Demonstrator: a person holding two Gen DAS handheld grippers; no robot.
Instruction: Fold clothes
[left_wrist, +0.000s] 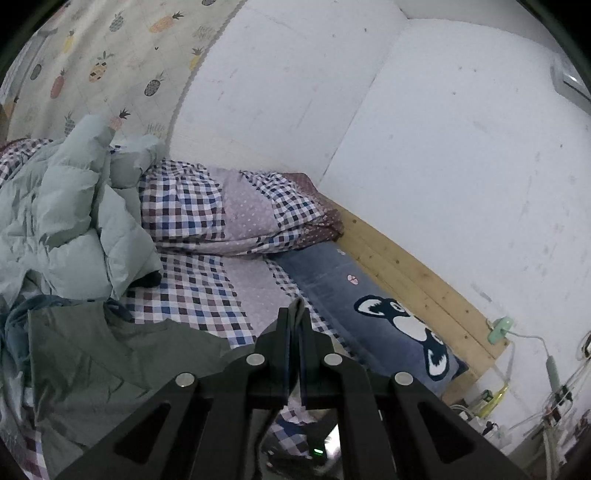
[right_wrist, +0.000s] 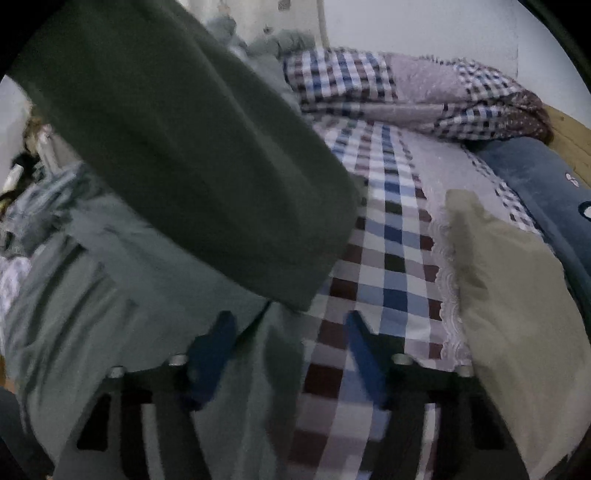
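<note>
Checked in blue, maroon and white, the patchwork bedsheet (left_wrist: 207, 295) serves as the landmark for everything else. On its near-left part lies a dull green garment of soft cloth (left_wrist: 103, 362), partly spread. The left gripper (left_wrist: 294, 314) has its black fingers pressed nearly together, pinching a thin edge of greenish cloth that rises between the tips. Beyond the green garment a pale mint quilted puffer jacket (left_wrist: 66, 229) is heaped up. At the sheet's far end sits a folded checked quilt (left_wrist: 236, 214), and along its right edge a blue plush cushion with a cartoon face (left_wrist: 380, 314). The right gripper (right_wrist: 288, 325) is spread wide, holding nothing, over the garment's edge; a dark green sleeve (right_wrist: 192, 155) hangs blurred above it.
</note>
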